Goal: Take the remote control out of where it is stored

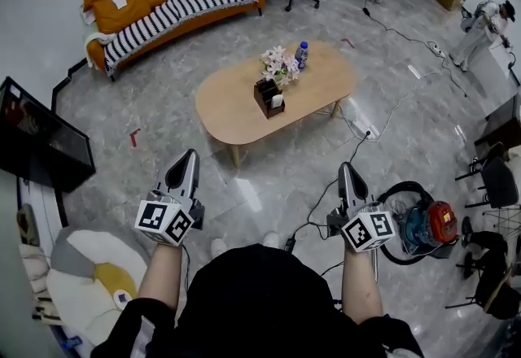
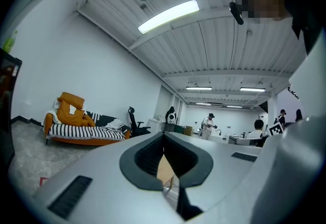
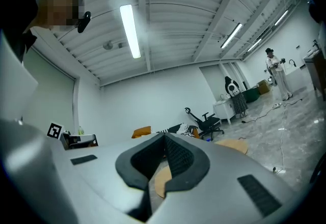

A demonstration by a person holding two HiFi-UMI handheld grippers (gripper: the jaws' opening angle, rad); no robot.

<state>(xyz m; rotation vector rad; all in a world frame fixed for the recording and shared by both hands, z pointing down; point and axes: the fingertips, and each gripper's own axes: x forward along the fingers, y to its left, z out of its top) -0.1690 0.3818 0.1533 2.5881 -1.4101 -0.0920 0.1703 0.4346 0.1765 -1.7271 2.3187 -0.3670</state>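
The left tool [image 1: 190, 157] and right tool [image 1: 347, 169] are both closed tight on nothing and point level. The dark holder [image 1: 269, 98] on the tabletop [image 1: 232, 104], where the remote probably stands, lies well ahead between them, and neither hand looks clearly nearer.

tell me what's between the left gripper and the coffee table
Only bare grey floor, in the head view; the shut left gripper is short of the coffee table.
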